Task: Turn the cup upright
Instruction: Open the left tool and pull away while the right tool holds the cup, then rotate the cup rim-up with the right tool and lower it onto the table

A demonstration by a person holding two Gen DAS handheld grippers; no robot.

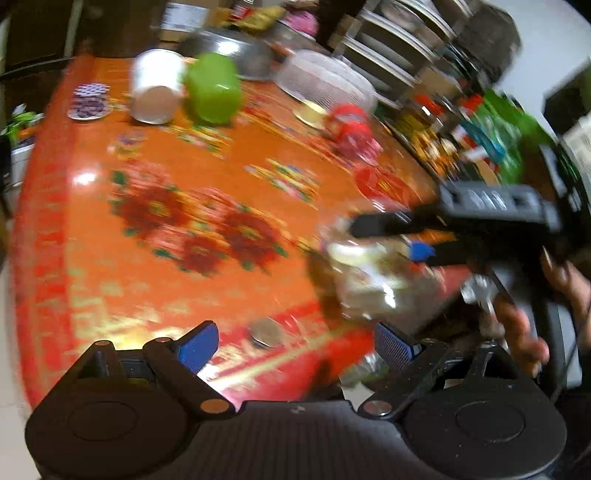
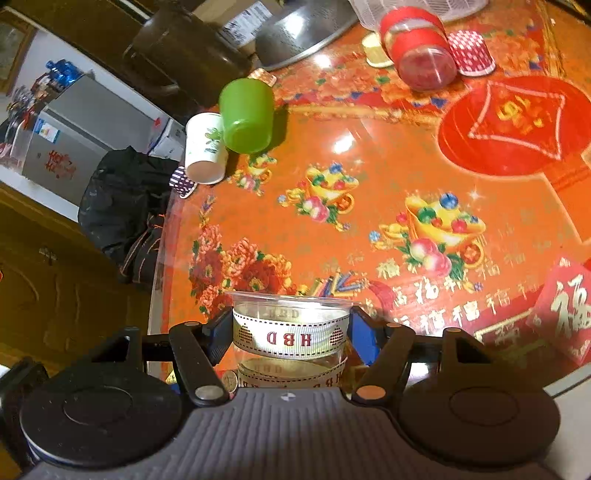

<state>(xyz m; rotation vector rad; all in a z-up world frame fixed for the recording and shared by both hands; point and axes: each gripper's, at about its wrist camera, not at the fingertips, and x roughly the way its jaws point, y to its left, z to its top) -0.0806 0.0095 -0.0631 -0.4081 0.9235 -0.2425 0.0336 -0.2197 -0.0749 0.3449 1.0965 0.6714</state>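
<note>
My right gripper [image 2: 290, 332] is shut on a clear plastic cup [image 2: 290, 328] with a white "HBD" ribbon band, held near the table's front edge; the lettering reads upside down. In the blurred left wrist view the same cup [image 1: 369, 277] sits between the right gripper's fingers [image 1: 380, 225]. My left gripper [image 1: 295, 345] is open and empty above the near table edge. A green cup [image 2: 247, 114] and a white paper cup [image 2: 205, 147] lie on their sides at the far side; they also show in the left wrist view, green cup [image 1: 214, 88], white cup [image 1: 157, 86].
An orange festive tablecloth covers the table [image 2: 369, 147]. A red-banded clear cup [image 2: 421, 51] lies on its side beside a red dotted cup [image 2: 471, 53]. A steel lid [image 2: 306, 33] and mesh cover stand at the back. A coin [image 1: 266, 332] lies near the front edge.
</note>
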